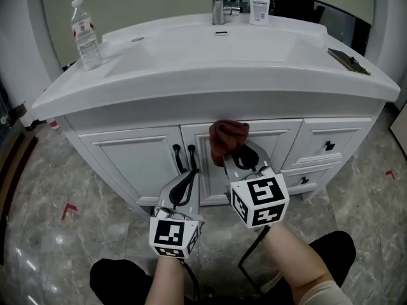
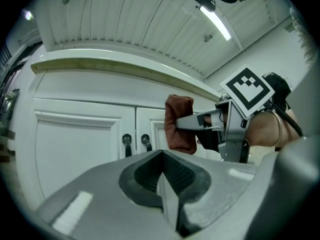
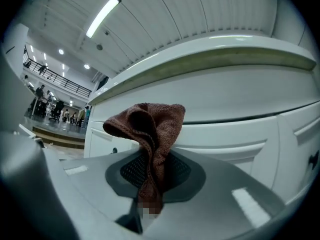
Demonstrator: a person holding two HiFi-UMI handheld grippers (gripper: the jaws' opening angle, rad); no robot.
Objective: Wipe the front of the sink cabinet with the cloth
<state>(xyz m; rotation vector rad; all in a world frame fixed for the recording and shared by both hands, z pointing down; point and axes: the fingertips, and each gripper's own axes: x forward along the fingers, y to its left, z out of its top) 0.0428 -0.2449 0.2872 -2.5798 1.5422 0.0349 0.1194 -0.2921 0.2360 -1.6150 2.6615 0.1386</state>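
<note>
My right gripper (image 1: 239, 155) is clamped on the cloth (image 3: 150, 134), a reddish-brown knitted rag pinched by its lower bunch, while the free top flops over above the jaws. It sits at the upper part of the middle door of the sink cabinet (image 1: 133, 159), just under the bench (image 1: 210, 94) edge; I cannot tell whether it presses the panel. I judge it light, soft and limp, so only a bunched grip low down gives a pad to push with. My left gripper (image 1: 189, 173) is closed on nothing, near the dark door handles (image 1: 183, 157). The water bottle (image 1: 86, 35) and pump bottle (image 1: 259, 6) carry labels too small to read.
</note>
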